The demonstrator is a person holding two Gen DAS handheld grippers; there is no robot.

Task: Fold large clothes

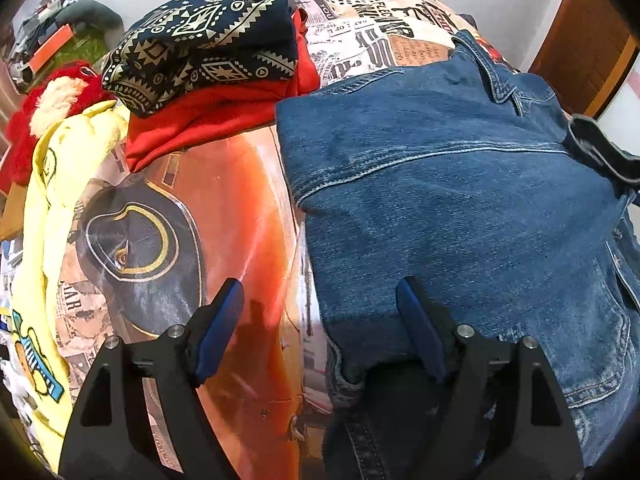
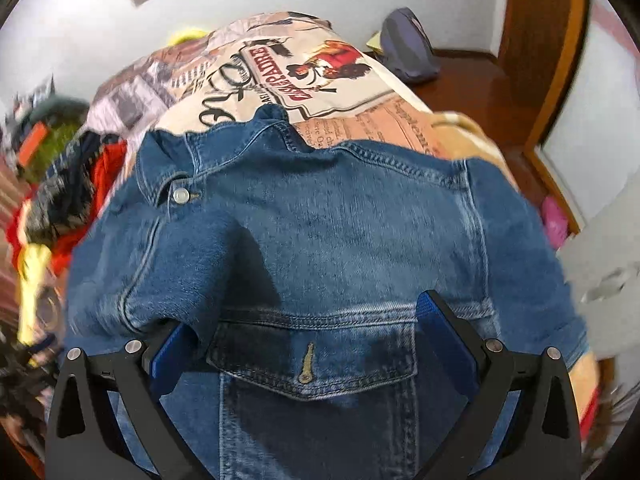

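Note:
A blue denim jacket (image 1: 460, 200) lies on a bed covered with a printed newspaper-pattern sheet (image 1: 248, 208). My left gripper (image 1: 320, 300) is open, low over the jacket's left edge, one finger over the sheet and one over the denim, holding nothing. In the right wrist view the jacket (image 2: 320, 220) fills the middle, collar and snap button at the upper left, a flap pocket (image 2: 312, 360) below. My right gripper (image 2: 304, 320) is open wide over the pocket; a fold of denim drapes over its left finger. The right gripper also shows at the jacket's right edge in the left wrist view (image 1: 600, 152).
A dark patterned folded cloth (image 1: 204, 44) sits on a red garment (image 1: 208, 120) at the back left of the bed. A yellow garment (image 1: 44, 240) lies along the left side, next to a red plush (image 1: 44, 108). A wooden door (image 2: 536, 32) and brown floor are on the right.

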